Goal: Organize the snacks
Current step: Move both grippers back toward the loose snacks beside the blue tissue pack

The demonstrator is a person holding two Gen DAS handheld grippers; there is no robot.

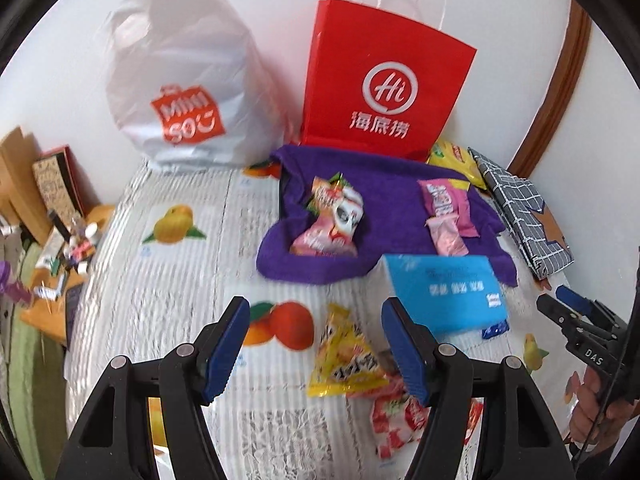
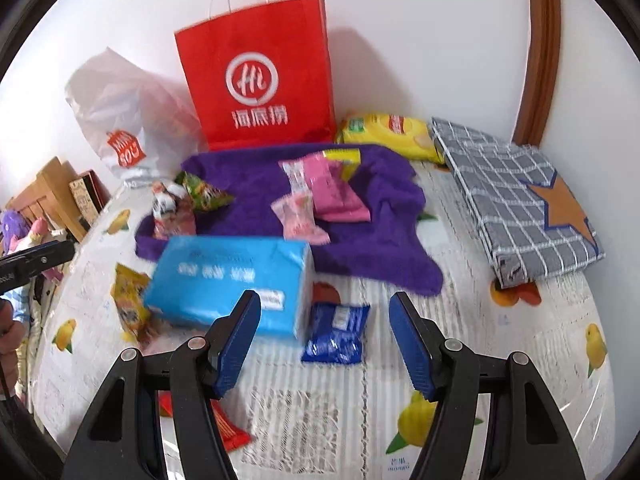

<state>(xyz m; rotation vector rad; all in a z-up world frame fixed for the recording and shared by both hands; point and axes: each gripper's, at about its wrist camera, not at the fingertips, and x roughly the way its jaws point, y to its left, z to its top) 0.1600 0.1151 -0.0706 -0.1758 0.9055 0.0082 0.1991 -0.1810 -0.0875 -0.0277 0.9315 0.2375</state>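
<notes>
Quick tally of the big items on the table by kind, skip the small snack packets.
Carrier bags: 2 (red paper bag, white plastic bag)
Purple towel: 1
Blue soft pack: 1
Large yellow chip bag: 1
Grey checked folded case: 1
Total: 6

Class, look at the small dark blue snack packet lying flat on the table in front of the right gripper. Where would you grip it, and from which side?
Probably come from above with the right gripper, which stands open. The dark blue packet lies flat beside the light blue box, so straddle its narrow width near the middle, clear of that box and the crimped ends.
</notes>
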